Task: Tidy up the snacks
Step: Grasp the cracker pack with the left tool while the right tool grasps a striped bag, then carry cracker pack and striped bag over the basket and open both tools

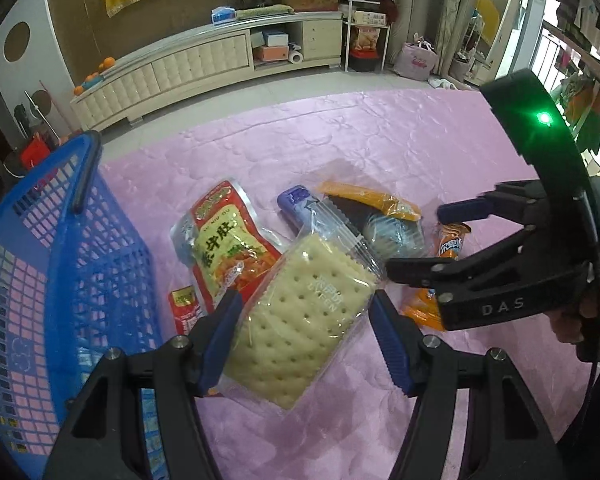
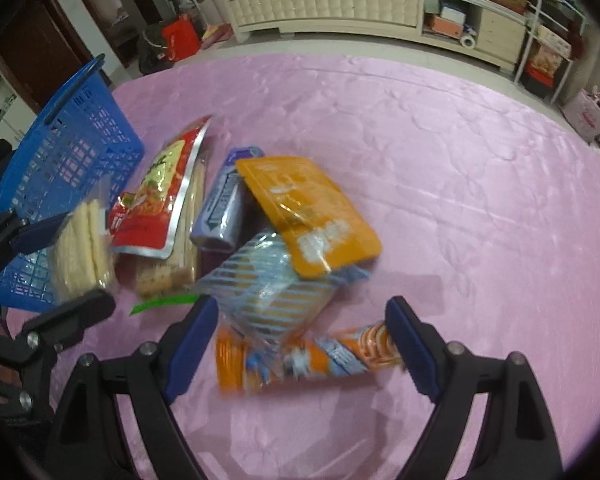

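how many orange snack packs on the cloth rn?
2. Flat orange pouch lies atop the pile beside the purple pack; long orange pack lies nearest, between the right gripper fingers. Others may be hidden underneath.

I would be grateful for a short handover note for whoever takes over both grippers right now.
Left gripper: shut on the clear-wrapped pack of pale square crackers, near the blue plastic mesh basket.
Right gripper: open, over the orange-and-blue striped snack tube; nothing held.
On the pink quilted cloth: red-and-yellow foil pouch, purple pack, orange flat pouch, blue-striped clear packet, all piled together.
Done: crackers gripped.
Left: basket the crackers, then the remaining snacks.
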A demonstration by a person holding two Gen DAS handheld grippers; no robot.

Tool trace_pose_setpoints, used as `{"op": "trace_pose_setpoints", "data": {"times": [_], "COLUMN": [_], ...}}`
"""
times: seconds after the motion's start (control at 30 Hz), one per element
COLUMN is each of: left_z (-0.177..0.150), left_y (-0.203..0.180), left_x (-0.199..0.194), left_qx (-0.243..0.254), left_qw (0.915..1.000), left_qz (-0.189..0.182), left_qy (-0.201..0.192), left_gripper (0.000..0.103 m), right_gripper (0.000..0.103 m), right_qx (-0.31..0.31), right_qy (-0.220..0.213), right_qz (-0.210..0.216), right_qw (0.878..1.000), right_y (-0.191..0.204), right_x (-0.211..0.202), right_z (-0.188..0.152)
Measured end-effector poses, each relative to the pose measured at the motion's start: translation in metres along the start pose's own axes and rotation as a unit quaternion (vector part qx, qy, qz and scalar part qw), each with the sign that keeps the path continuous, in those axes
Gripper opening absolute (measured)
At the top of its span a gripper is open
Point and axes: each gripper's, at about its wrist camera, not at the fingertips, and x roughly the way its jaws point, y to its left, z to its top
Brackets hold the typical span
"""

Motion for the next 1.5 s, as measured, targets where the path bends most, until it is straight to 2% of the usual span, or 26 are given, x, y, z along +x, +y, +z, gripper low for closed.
{"op": "trace_pose_setpoints", "data": {"times": [0.2,0.3,0.37,0.57,0.9,1.3,1.5], "left_z": [-0.001,-0.002,-0.003,-0.005,-0.014,-0.039,-0.056], "left_y": [0.003,0.002,0.002,0.002,-0.007,-0.005,0.013], "left_x": [0.003,0.002,0.002,-0.004,-0.035,-0.119,-0.163], "left_qx": [-0.006,-0.009,-0.008,-0.014,-0.013,-0.012,-0.009], "left_qw": [1.0000,0.9999,0.9999,0.9999,0.9996,0.9961,0.9929], "left_qz": [-0.004,-0.007,-0.007,-0.007,-0.006,-0.005,0.009], "left_qy": [0.002,0.002,0.001,-0.002,-0.023,-0.087,-0.118], "left_gripper": [0.063,0.063,0.063,0.063,0.063,0.063,0.063], "right_gripper": [0.088,0.079,0.061,0.050,0.049,0.049,0.049], "right_qx": [-0.011,-0.018,-0.029,-0.034,-0.036,-0.050,-0.060], "right_qy": [0.005,-0.007,-0.016,-0.039,-0.063,-0.109,-0.129], "right_qz": [0.021,0.026,0.022,0.015,0.006,-0.017,-0.022], "right_qw": [1.000,0.999,0.999,0.999,0.997,0.993,0.990], "right_y": [-0.002,-0.001,0.000,0.003,0.024,0.076,0.107], "right_x": [0.011,0.009,0.002,-0.011,-0.059,-0.146,-0.172], "right_z": [0.003,-0.002,-0.007,-0.018,-0.043,-0.063,-0.062]}}
